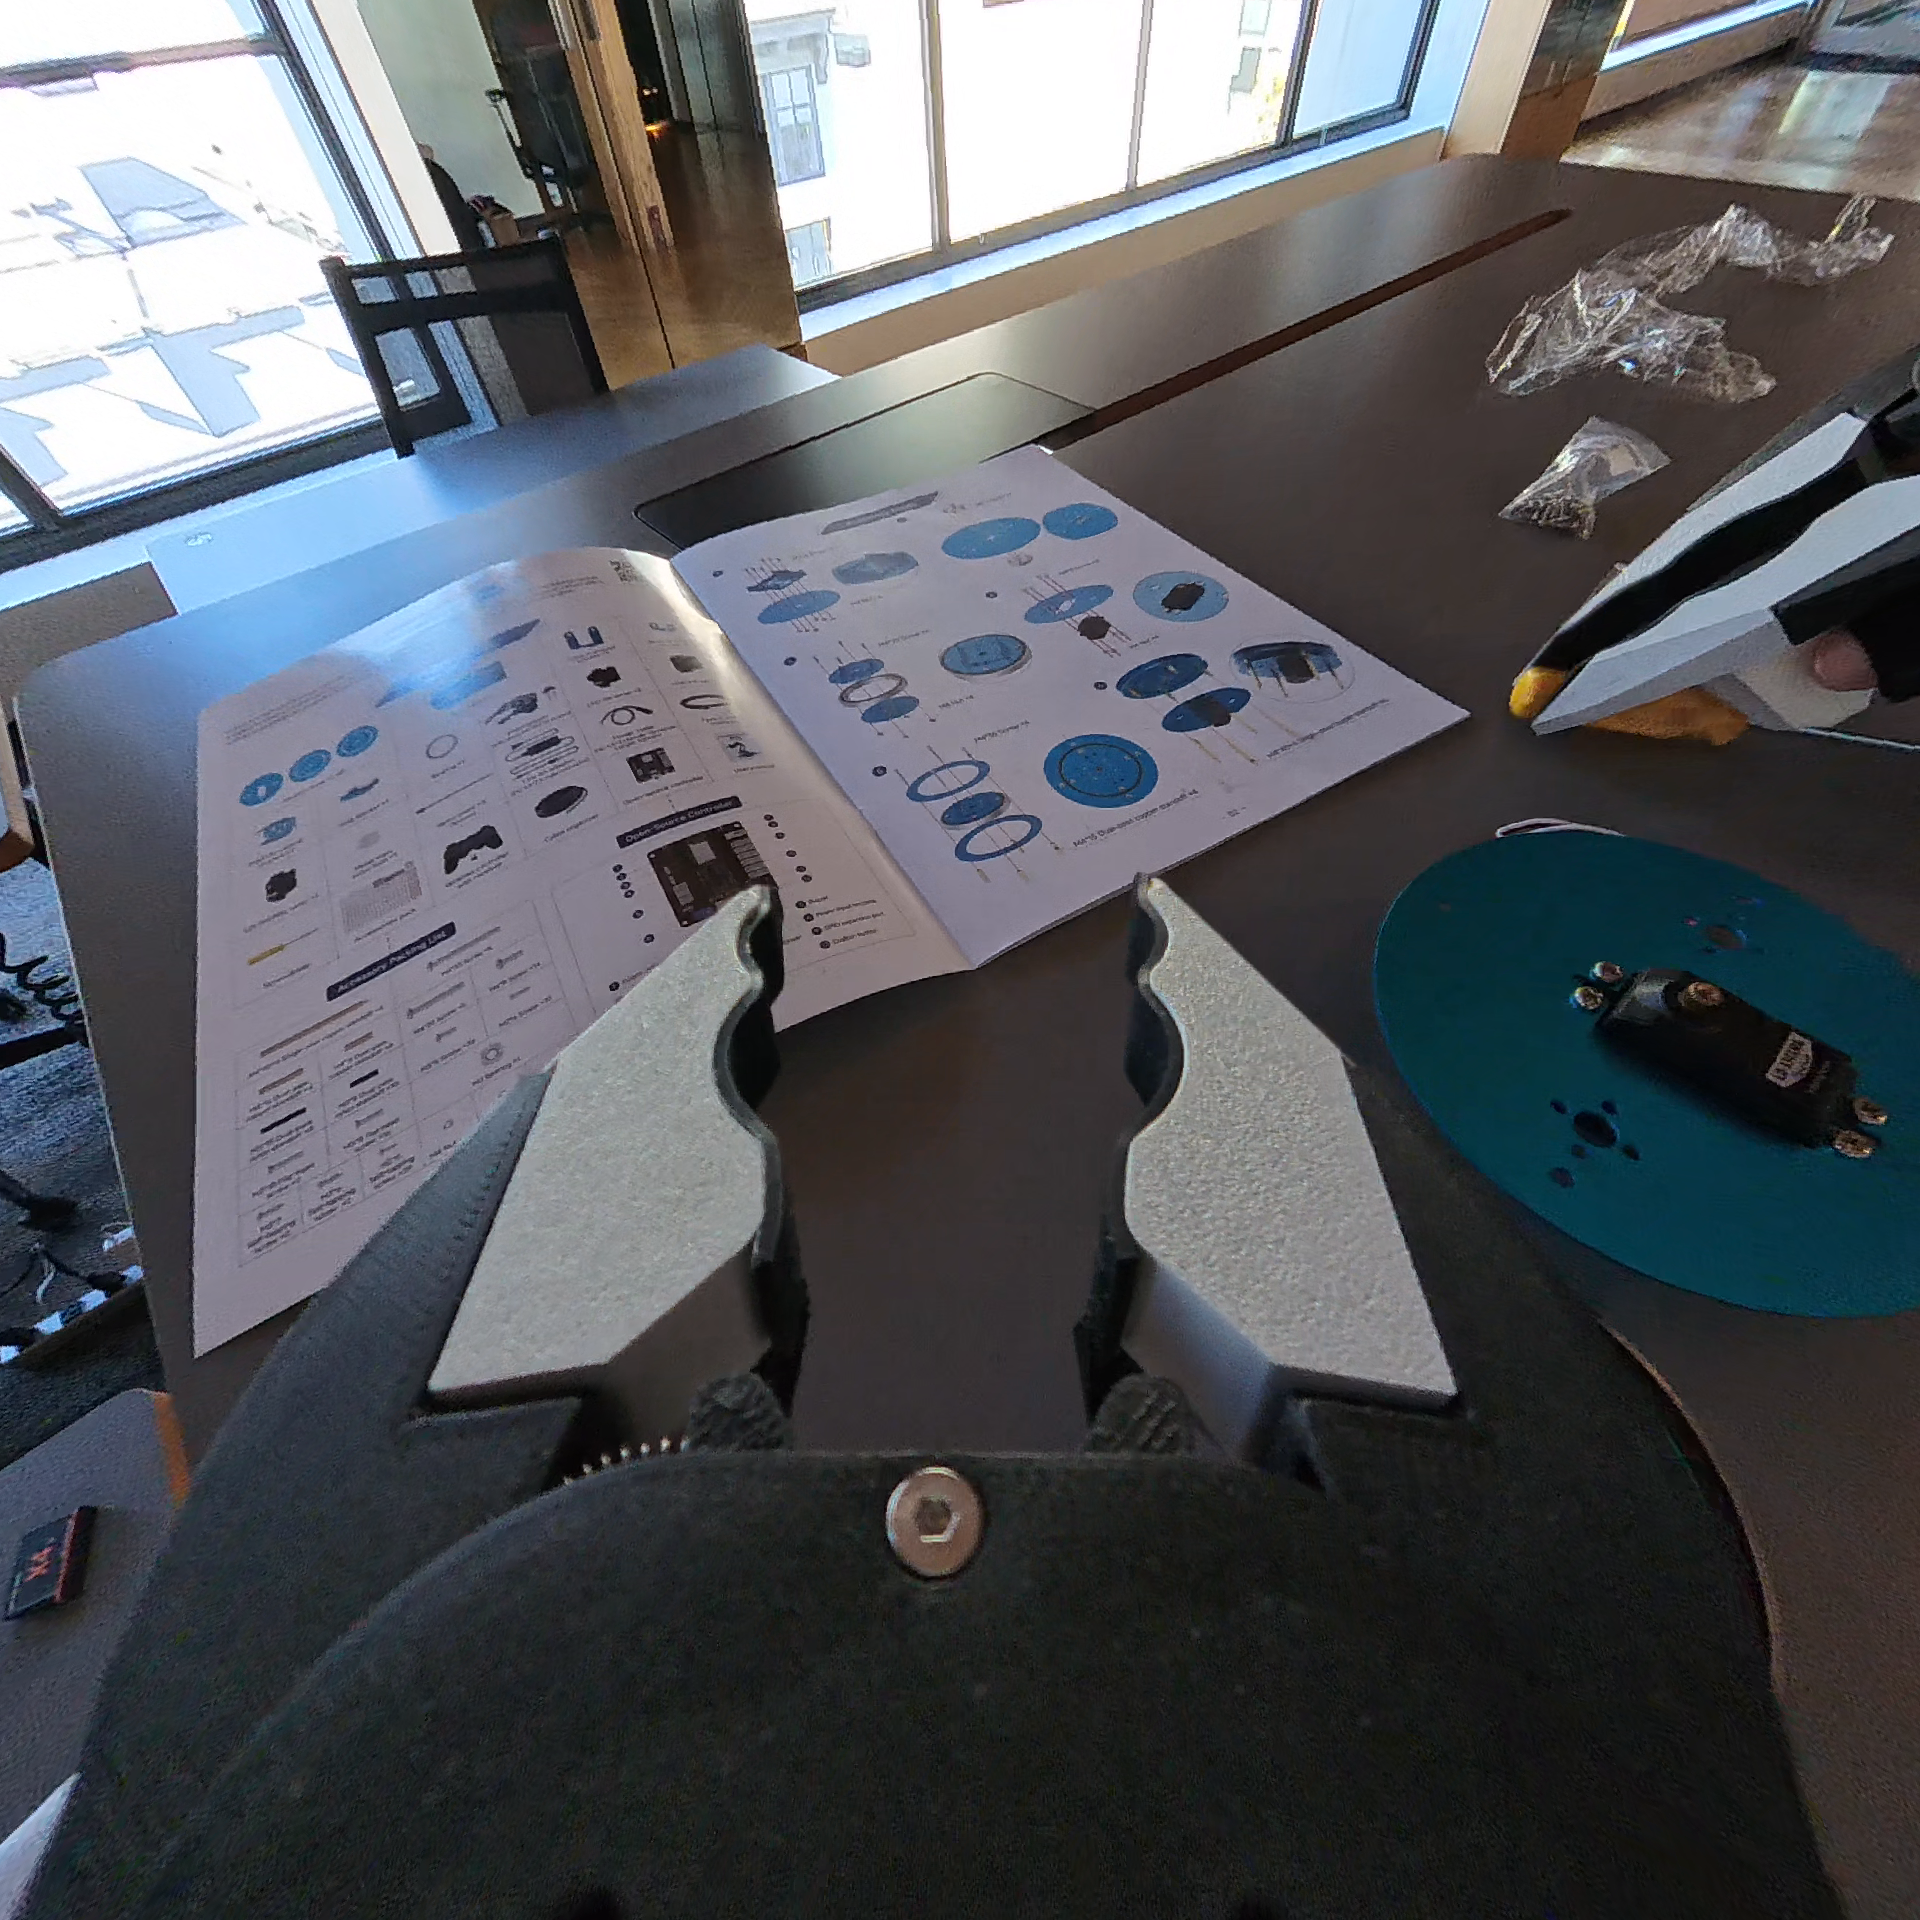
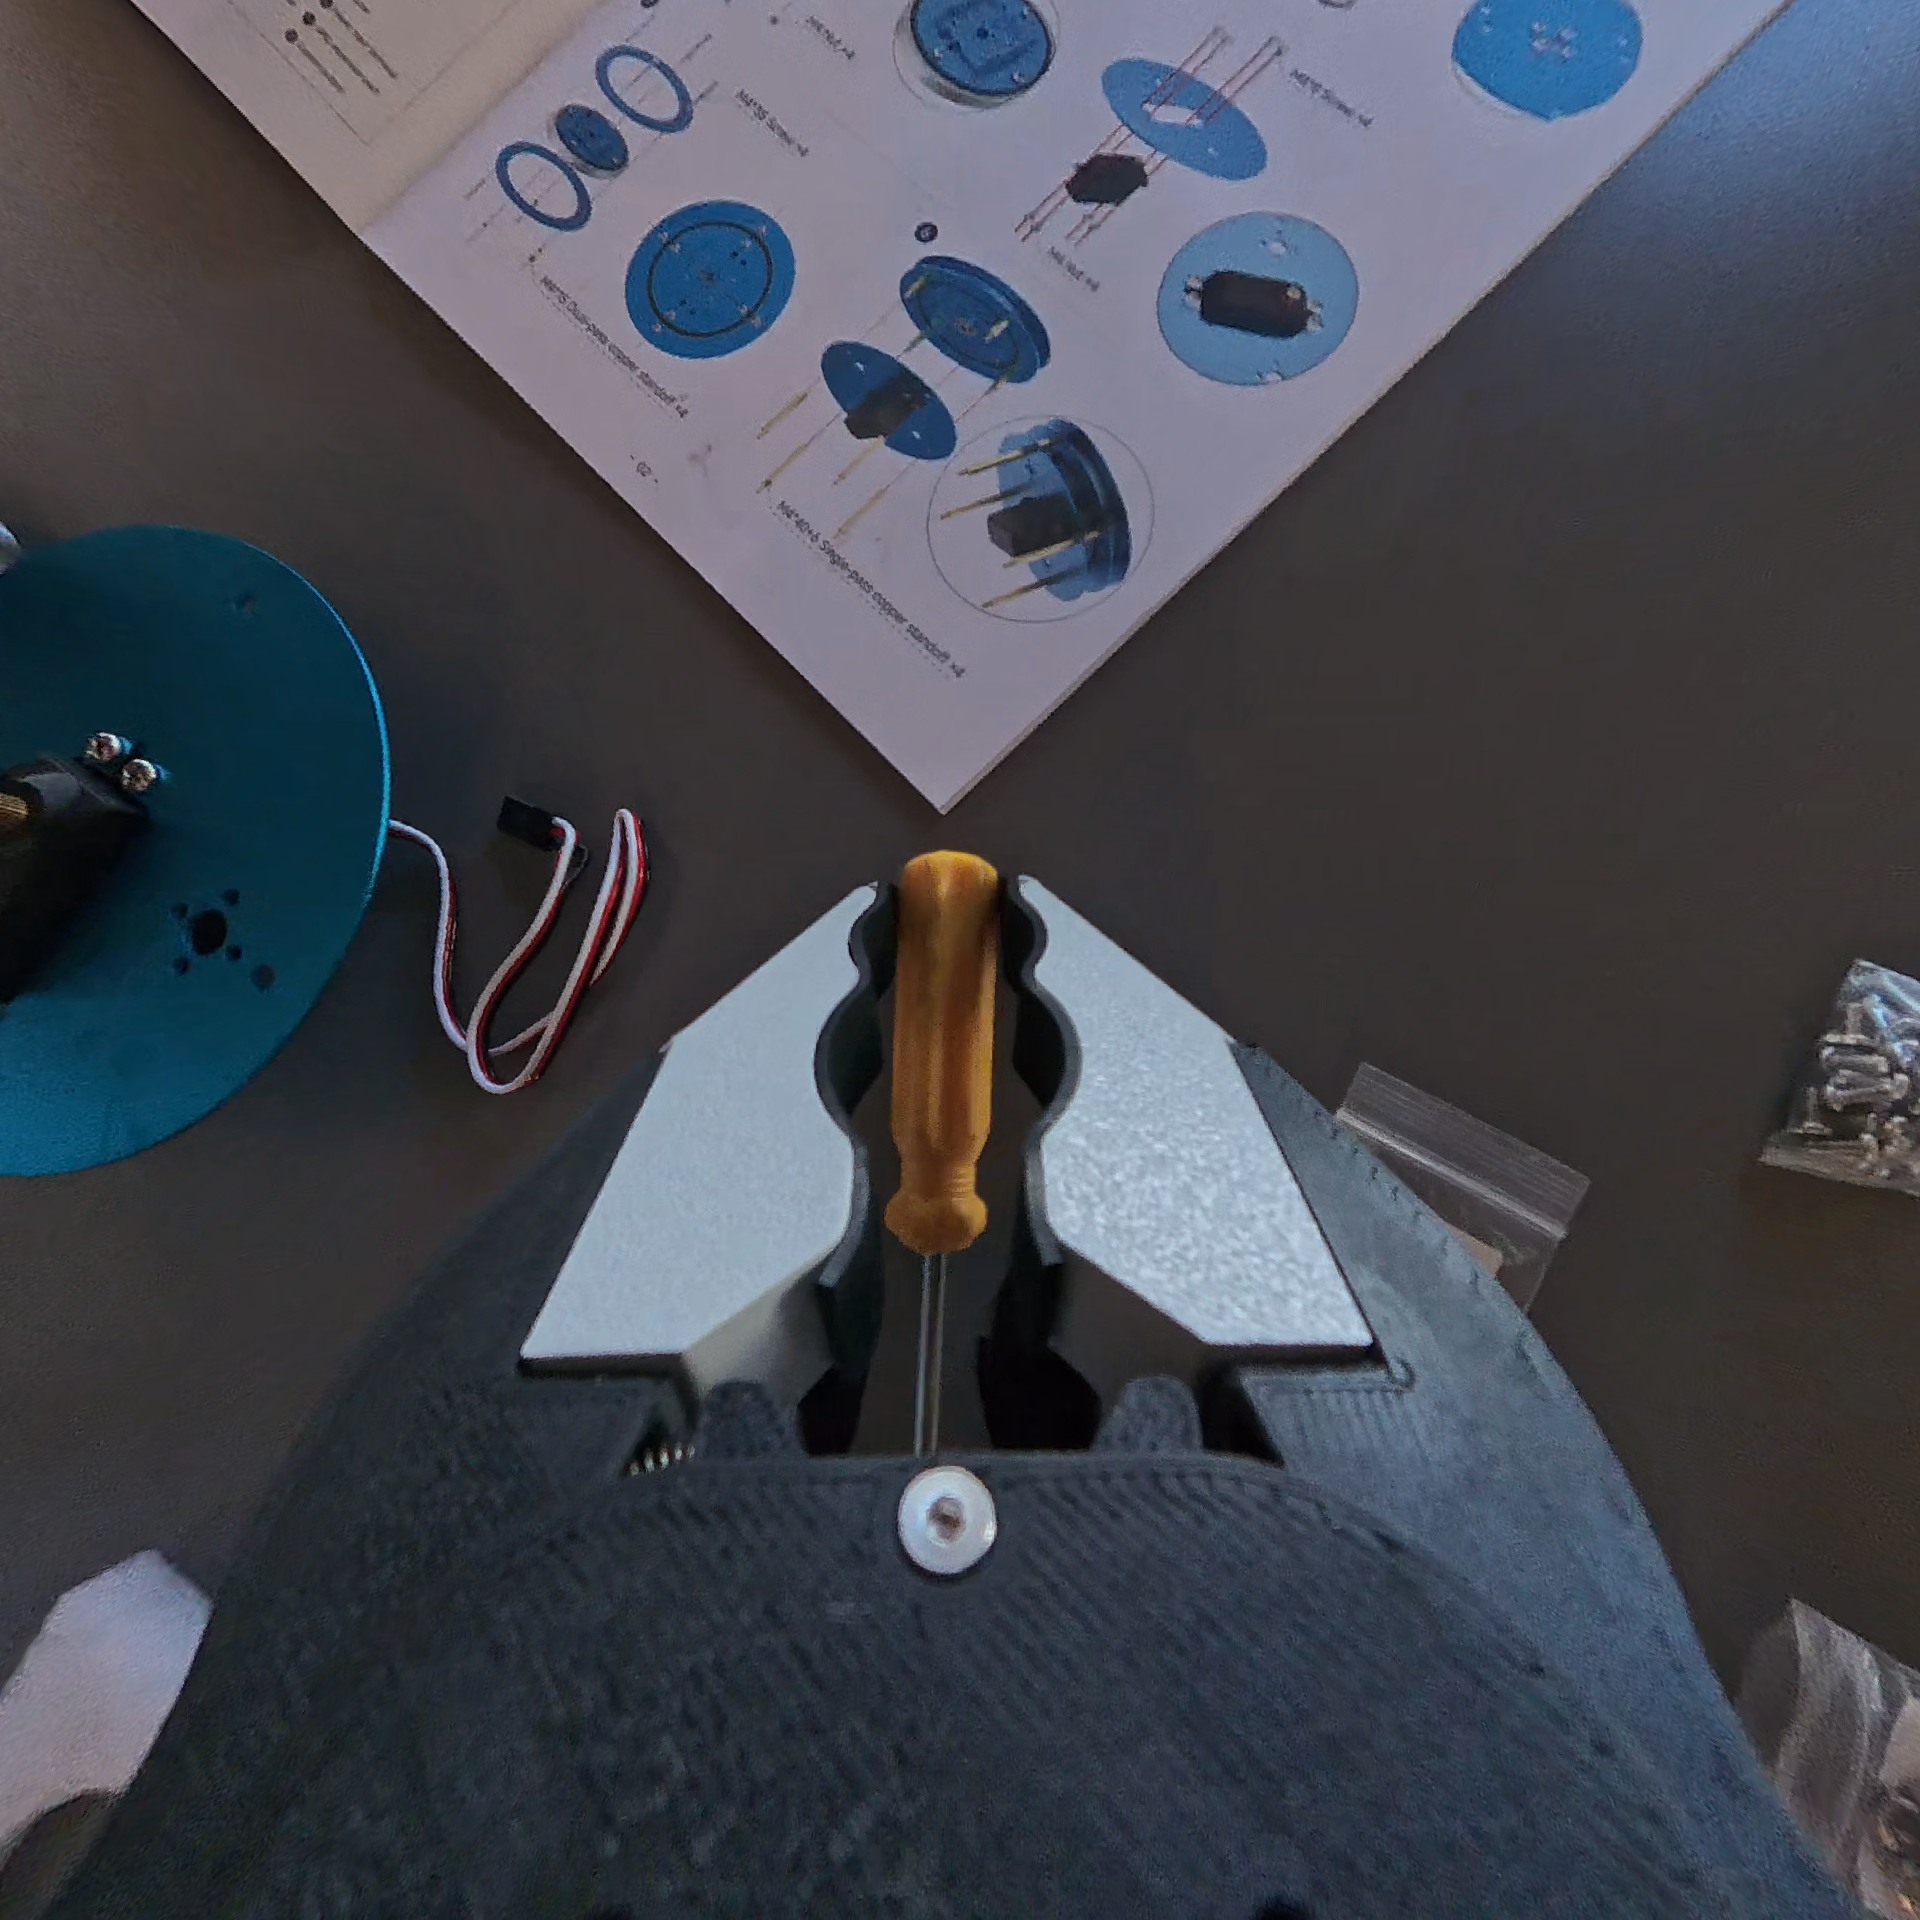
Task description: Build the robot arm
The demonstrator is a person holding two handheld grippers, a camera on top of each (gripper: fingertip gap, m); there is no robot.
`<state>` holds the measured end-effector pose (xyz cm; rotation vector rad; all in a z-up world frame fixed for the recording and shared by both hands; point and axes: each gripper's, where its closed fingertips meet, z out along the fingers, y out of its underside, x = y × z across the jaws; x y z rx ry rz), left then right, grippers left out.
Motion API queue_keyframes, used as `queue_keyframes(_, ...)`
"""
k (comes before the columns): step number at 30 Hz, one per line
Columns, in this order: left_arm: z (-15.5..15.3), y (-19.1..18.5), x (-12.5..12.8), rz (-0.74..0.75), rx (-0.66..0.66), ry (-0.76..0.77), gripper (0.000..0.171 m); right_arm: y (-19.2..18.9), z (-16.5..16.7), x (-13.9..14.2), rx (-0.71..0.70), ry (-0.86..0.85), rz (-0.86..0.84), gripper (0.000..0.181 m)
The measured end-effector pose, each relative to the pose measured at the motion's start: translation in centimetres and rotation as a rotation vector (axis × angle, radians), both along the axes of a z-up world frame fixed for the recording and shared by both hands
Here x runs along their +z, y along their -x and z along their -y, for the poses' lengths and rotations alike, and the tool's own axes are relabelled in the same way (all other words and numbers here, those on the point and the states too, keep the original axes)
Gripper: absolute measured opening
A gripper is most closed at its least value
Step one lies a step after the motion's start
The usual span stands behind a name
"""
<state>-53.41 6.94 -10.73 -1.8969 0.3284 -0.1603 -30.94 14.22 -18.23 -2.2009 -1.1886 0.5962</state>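
Observation:
My right gripper (image 2: 948, 883) is shut on a yellow-handled screwdriver (image 2: 940, 1049); the handle lies between the fingers with its metal shaft pointing back toward the camera. It shows in the left wrist view (image 1: 1538, 686) at the right, low over the table. My left gripper (image 1: 951, 914) is open and empty above the dark table (image 1: 1299, 540), just in front of an open instruction booklet (image 1: 727, 769). A teal round plate (image 1: 1538, 1122) with a black servo (image 1: 1725, 1049) screwed on it lies to its right; it also shows in the right wrist view (image 2: 239, 810), with red, white and black wires (image 2: 540, 966).
A small bag of screws (image 2: 1860, 1081) and an empty zip bag (image 2: 1475, 1153) lie to the right of the right gripper. Crumpled clear plastic (image 1: 1662, 301) and a screw bag (image 1: 1579, 478) lie at the far right. Windows and a chair (image 1: 457, 322) stand beyond the table. The grippers' ends are close to 25 cm from one another. My left gripper's tips are some 10 cm from the teal round plate (image 1: 1538, 1122).

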Motion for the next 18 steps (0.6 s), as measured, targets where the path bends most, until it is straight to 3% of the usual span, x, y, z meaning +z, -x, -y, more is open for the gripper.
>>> queue_keyframes(7, -0.2, -0.2, 0.0, 0.004, -0.012, -0.015, 0.063, 0.2, -0.5, 3.3, 0.026, -0.112, -0.124, 0.025)
queue_keyframes(12, -0.4, -0.2, 0.4, 0.002, -0.014, -0.055, 0.060, 1.4, 0.2, 9.4, 0.084, -0.249, -0.425, 0.029)
queue_keyframes(15, -0.5, -0.1, 0.2, -0.010, -0.010, -0.050, 0.060, 1.4, 0.9, 11.7, 0.069, -0.267, -0.521, 0.032)
queue_keyframes(18, -0.7, -0.1, 0.0, -0.006, -0.006, -0.041, 0.060, 1.4, 1.0, 11.7, -0.004, -0.161, -0.529, 0.026)
